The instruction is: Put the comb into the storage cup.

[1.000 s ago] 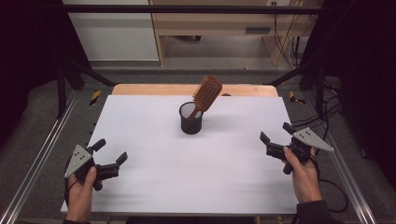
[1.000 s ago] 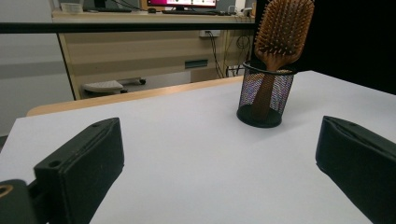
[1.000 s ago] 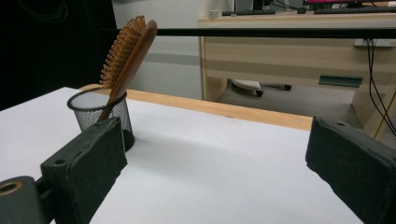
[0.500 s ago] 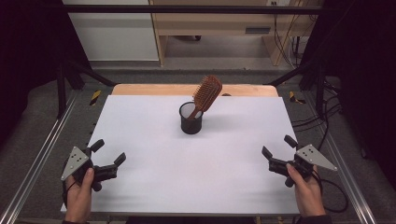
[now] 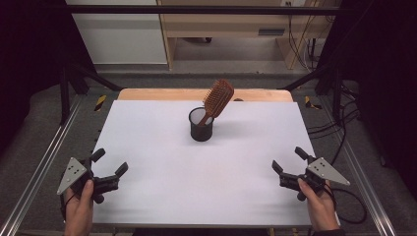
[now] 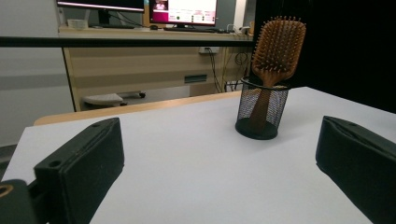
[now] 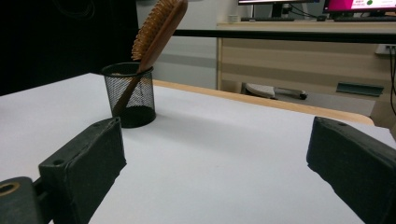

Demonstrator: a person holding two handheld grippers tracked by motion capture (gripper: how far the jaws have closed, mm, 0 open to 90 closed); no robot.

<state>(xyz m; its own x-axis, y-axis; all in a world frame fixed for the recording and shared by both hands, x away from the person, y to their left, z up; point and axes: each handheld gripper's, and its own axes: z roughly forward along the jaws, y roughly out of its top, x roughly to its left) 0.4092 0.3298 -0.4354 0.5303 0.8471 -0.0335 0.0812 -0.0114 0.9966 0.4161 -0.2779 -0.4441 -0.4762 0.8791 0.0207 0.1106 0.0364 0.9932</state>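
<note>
Right claw (image 5: 290, 164) nearer, hairbrush (image 5: 218, 98) unobstructed

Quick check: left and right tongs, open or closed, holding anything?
Left tongs: open, holding nothing, near the table's front left corner.
Right tongs: open, holding nothing, near the front right corner.

Your black two-jaw left gripper (image 5: 109, 167) carries a grey three-cornered plate with a few small dark holes behind the jaws. Your matching black right gripper (image 5: 290, 162) has the same grey plate, plus a black cable trailing off behind it. Up close, each jaw is a chunky matte black block with a small round hole near its base.
</note>
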